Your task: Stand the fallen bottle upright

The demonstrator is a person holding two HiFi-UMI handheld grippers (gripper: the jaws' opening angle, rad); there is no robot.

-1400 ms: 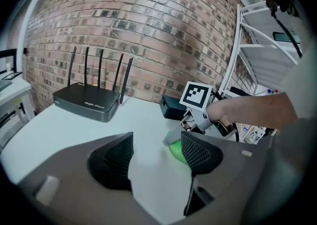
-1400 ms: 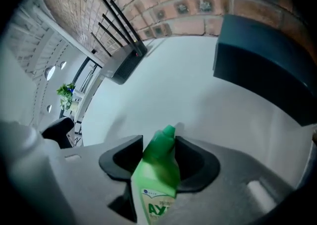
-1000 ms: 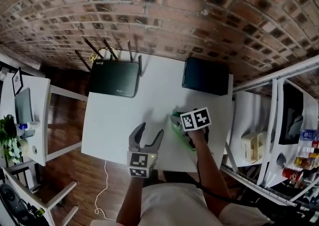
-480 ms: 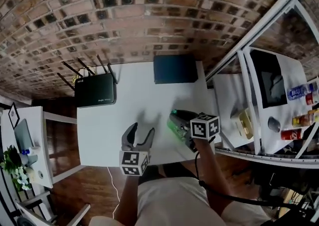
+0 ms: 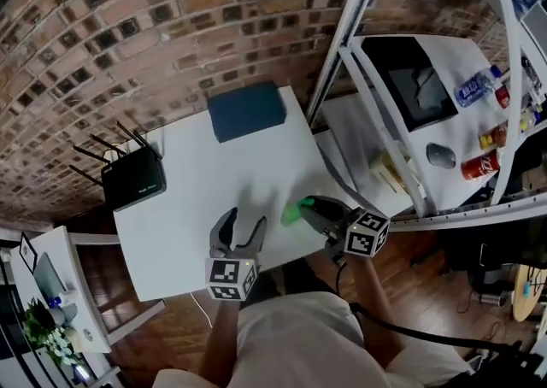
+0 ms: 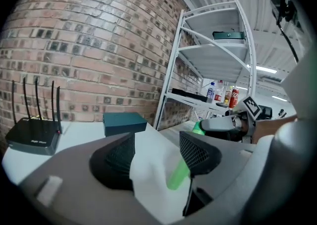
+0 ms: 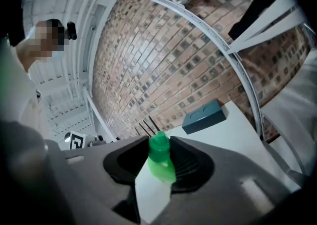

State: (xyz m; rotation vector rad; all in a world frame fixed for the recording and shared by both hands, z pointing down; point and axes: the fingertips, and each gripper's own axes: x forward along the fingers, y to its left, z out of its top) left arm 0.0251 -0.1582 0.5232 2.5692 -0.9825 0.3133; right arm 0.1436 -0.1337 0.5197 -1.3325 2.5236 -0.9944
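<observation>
Right gripper (image 5: pixel 306 208) clenched on bottle (image 5: pixel 293 211) just below its cap. Since a second ago the bottle has come up from lying low on the table (image 5: pixel 188 198) and now hangs slanted over the front right corner. Left gripper (image 5: pixel 244 222) spread, empty. Tilt-up likely under way, bottle not yet stood

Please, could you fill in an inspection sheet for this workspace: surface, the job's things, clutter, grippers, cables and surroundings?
Surface: white table.
Job's things: green bottle, tilted, not yet upright; whether its base touches the table cannot be told.
Clutter: black router and dark teal box on the far side of the table.
Grippers: right gripper shut on the green bottle; left gripper open, nothing between its jaws.
Cables: black cable trailing from the right gripper past the person.
Surroundings: brick wall behind the table; white shelf on the right, with a red can.
</observation>
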